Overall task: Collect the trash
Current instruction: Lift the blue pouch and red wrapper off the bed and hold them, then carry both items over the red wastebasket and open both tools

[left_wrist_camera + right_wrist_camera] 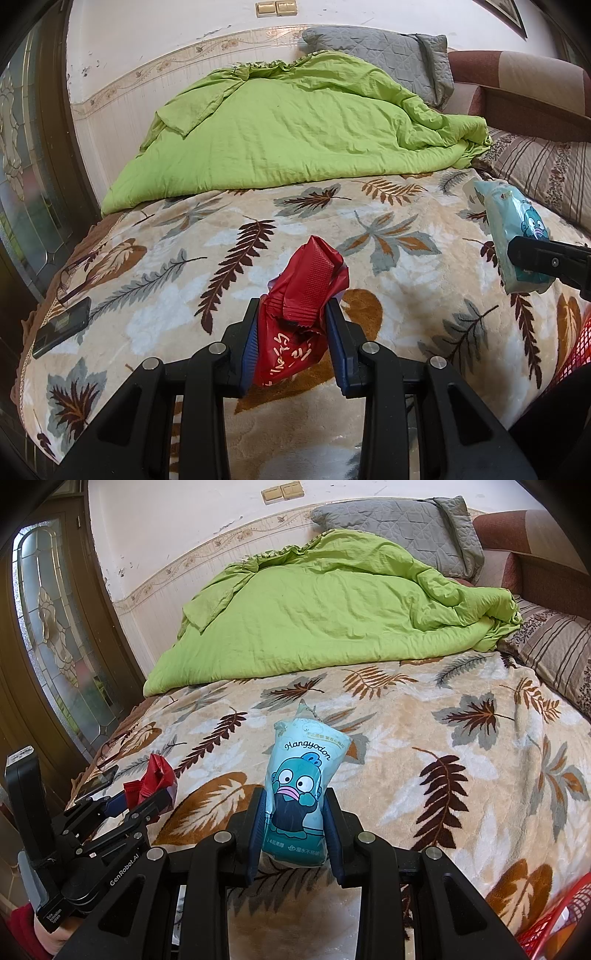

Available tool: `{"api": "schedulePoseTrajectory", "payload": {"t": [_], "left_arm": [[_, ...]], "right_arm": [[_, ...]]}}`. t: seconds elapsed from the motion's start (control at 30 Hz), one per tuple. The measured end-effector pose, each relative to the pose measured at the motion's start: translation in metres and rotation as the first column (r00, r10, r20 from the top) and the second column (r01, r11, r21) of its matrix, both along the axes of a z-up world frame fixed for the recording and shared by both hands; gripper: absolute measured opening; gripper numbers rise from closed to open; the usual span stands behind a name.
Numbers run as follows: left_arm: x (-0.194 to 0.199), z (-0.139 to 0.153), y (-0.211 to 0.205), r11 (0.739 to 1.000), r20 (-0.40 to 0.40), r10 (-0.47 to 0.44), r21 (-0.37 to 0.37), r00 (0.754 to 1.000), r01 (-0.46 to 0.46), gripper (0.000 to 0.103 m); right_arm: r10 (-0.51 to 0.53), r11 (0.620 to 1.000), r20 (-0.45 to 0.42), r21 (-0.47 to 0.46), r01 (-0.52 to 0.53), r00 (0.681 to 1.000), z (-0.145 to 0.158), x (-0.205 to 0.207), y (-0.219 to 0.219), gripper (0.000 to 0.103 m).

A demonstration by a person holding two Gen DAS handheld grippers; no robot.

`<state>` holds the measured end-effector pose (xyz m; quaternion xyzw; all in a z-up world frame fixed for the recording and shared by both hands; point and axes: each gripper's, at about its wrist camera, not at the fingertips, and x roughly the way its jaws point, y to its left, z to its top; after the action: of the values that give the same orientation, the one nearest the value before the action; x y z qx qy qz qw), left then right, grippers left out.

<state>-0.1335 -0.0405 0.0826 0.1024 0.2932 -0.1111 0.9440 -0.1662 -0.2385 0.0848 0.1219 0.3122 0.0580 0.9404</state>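
My left gripper (292, 314) is shut on a crumpled red snack wrapper (303, 295) and holds it above the leaf-patterned blanket (388, 236). My right gripper (295, 801) is shut on a light blue Hangyodon tissue pack (299, 786), held upright above the same blanket (424, 720). The right gripper's black finger and the tissue pack (513, 236) show at the right edge of the left wrist view. The left gripper (147, 797) with the red wrapper (153, 781) shows at the left of the right wrist view.
A green duvet (295, 125) lies bunched at the head of the bed, with a grey pillow (388, 55) behind it. A black phone (61, 332) lies at the bed's left edge. A red mesh basket (557, 919) sits at the lower right. A glazed door (55, 627) stands on the left.
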Motion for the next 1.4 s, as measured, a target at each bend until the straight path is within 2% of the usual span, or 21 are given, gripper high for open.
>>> {"api": "schedulePoseTrajectory", "payload": {"t": [0.37, 0.57, 0.93, 1.4], "left_arm": [[-0.002, -0.002, -0.008, 1.0, 0.004, -0.016, 0.004, 1.0, 0.016, 0.032], [-0.012, 0.001, -0.019, 0.999, 0.015, -0.046, 0.013, 0.999, 0.046, 0.032], [-0.033, 0.012, -0.039, 0.994, 0.042, -0.11, 0.025, 0.993, 0.109, 0.032], [-0.064, 0.032, -0.078, 0.972, 0.051, -0.234, 0.019, 0.971, 0.234, 0.032]], "right_arm": [[-0.005, 1.0, 0.006, 0.007, 0.005, 1.0, 0.0, -0.001, -0.002, 0.032], [-0.027, 0.999, 0.014, 0.048, 0.026, 1.0, 0.004, -0.01, -0.009, 0.032], [-0.052, 0.992, 0.014, 0.114, 0.05, 0.999, 0.007, -0.043, -0.024, 0.032], [-0.151, 0.976, -0.002, 0.16, 0.15, 0.988, 0.015, -0.109, -0.074, 0.032]]}}
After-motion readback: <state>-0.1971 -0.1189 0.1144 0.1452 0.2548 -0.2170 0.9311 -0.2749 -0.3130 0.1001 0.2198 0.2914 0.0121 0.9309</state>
